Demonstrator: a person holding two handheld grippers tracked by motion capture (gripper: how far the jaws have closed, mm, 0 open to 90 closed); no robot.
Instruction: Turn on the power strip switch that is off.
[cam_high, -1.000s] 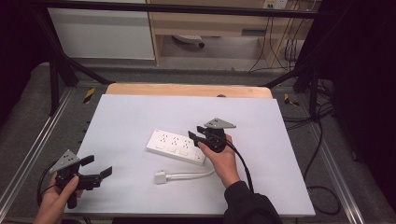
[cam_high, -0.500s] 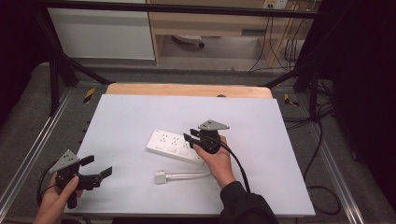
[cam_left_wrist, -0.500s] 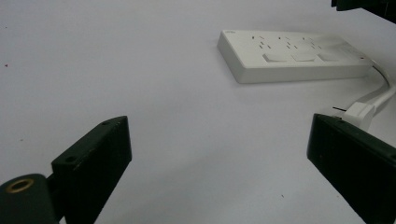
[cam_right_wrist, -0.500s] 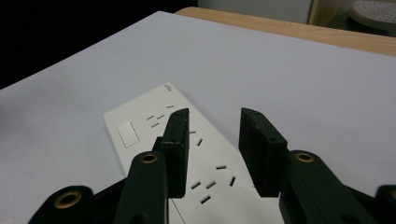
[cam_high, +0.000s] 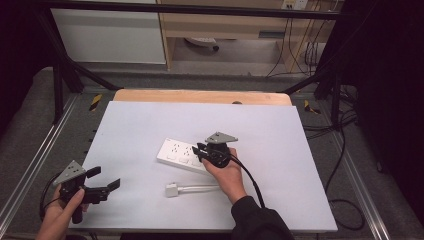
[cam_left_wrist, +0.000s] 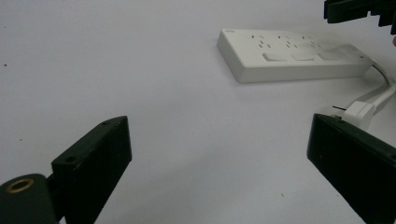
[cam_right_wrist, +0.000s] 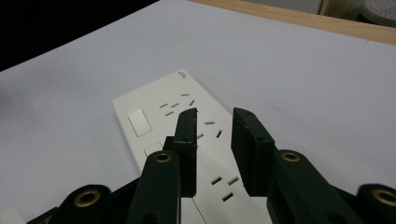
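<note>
High view: right gripper (cam_high: 201, 149) sits over the near end of the power strip (cam_high: 177, 153), jaws narrowed with a gap left, nothing clamped; they have just been closing. Plug (cam_high: 172, 190) and its cord lie loose on the table (cam_high: 300, 150), just below and to the left of the right hand, not inserted. Left gripper (cam_high: 107, 179) hangs well off to the left near the table edge, jaws wide, holding nothing

Left gripper view: both jaws spread far apart, bare table between them. Strip (cam_left_wrist: 289, 56) lies ahead and to the right, plug (cam_left_wrist: 360, 112) just past the right jaw, untouched

Right gripper view: jaws stand close with a narrow gap, hovering above the strip (cam_right_wrist: 159, 116) and its socket slots; cannot tell if the tips touch it

Judged progress: early stage. Strip looks approached but not gripped or pressed yet, plug not picked up, plugging in looks all still to do
</note>
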